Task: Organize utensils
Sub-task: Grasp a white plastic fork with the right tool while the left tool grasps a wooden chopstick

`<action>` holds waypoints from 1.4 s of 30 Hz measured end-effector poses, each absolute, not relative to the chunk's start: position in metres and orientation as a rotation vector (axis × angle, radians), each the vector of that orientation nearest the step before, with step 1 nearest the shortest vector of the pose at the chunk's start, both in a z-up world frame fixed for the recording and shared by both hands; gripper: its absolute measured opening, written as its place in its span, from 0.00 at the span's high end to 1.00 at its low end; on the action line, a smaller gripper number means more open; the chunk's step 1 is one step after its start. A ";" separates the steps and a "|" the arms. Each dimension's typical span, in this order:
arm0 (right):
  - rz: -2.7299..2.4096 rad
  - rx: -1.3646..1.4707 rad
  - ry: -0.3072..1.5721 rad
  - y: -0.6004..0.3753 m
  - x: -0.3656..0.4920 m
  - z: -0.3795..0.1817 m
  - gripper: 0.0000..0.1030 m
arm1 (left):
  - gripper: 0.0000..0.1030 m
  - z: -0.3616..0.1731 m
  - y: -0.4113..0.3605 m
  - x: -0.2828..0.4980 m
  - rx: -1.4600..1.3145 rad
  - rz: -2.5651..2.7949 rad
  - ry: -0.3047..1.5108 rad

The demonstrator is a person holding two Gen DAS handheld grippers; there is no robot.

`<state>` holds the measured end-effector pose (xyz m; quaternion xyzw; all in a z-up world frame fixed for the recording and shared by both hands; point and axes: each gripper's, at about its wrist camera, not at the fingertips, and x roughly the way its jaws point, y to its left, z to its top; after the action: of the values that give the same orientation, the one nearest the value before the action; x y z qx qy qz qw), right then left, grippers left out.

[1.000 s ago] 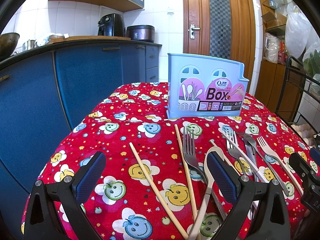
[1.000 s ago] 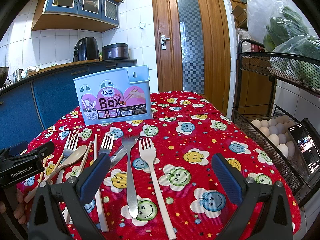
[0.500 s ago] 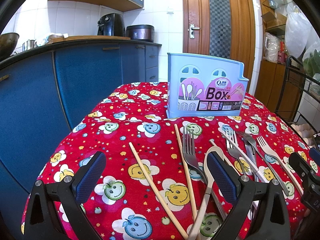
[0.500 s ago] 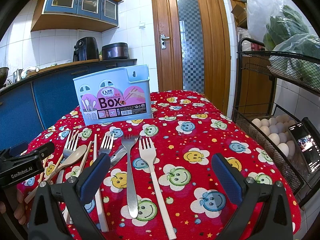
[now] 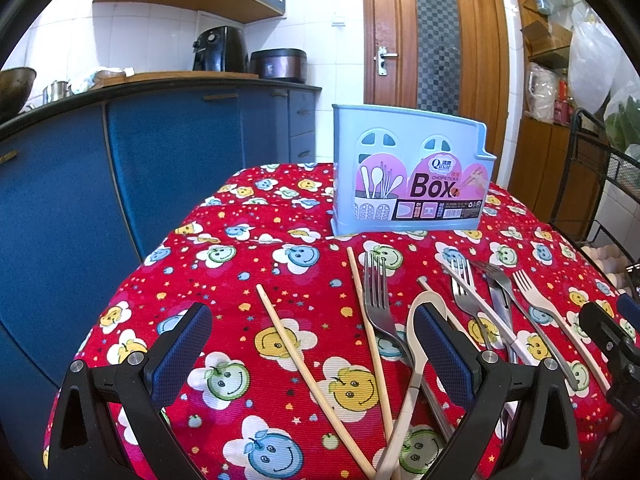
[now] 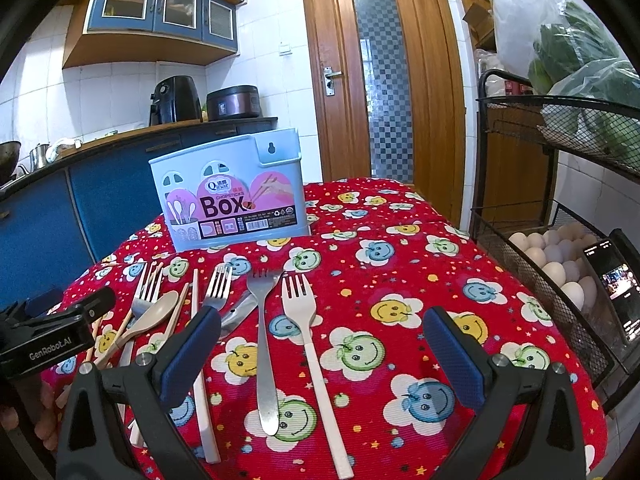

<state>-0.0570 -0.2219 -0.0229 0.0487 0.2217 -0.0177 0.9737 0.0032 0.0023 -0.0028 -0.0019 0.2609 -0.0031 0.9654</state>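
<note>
nothing picked up yet: both sets of jaws wide and bare above the near edge of the tabletop.

left gripper (image 5: 312,344) spread wide over two wooden chopsticks (image 5: 304,364) and a beige spoon (image 5: 416,344), touching none of them; right gripper (image 6: 320,346) equally wide, straddling a steel fork (image 6: 264,344) and a white plastic fork (image 6: 310,344), gripping nothing. more forks (image 6: 218,288) and a steel piece, too hidden to name, fanned between, all flat on the red smiley tablecloth (image 6: 400,264) along the near half. judged the opening step: next move likely lowering onto one thin handle, closing low against the cloth, then carrying it to the far middle of the tabletop. there, upright, a pale blue chopsticks box (image 5: 408,172), label forward; inside hidden from both views, nothing poking above the rim. off the right edge, a wire basket (image 6: 532,252) of white eggs (image 6: 556,256).
</note>
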 end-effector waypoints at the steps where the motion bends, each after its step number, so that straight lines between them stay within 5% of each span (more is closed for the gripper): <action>1: -0.034 0.094 0.453 -0.220 -0.056 -0.023 0.00 | 0.03 -0.001 0.000 0.001 -0.004 -0.007 0.529; 17: 0.042 0.054 0.671 -0.234 -0.033 -0.004 0.00 | 0.03 0.003 0.004 0.010 -0.037 -0.051 0.614; 27: 0.119 -0.034 0.877 -0.235 -0.004 -0.022 0.43 | 0.03 0.008 0.010 0.011 0.001 -0.061 0.672; 37: 0.170 -0.057 0.954 -0.235 0.008 -0.027 0.60 | 0.05 0.000 0.027 0.020 0.003 -0.042 0.779; 42: 0.198 -0.047 0.996 -0.238 0.015 -0.026 0.62 | 0.25 -0.004 0.023 0.025 0.020 -0.065 0.830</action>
<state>0.0147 -0.2382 -0.0264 -0.0226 0.4770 0.0949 0.8735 0.0247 0.0231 -0.0040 0.0098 0.4029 -0.0313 0.9146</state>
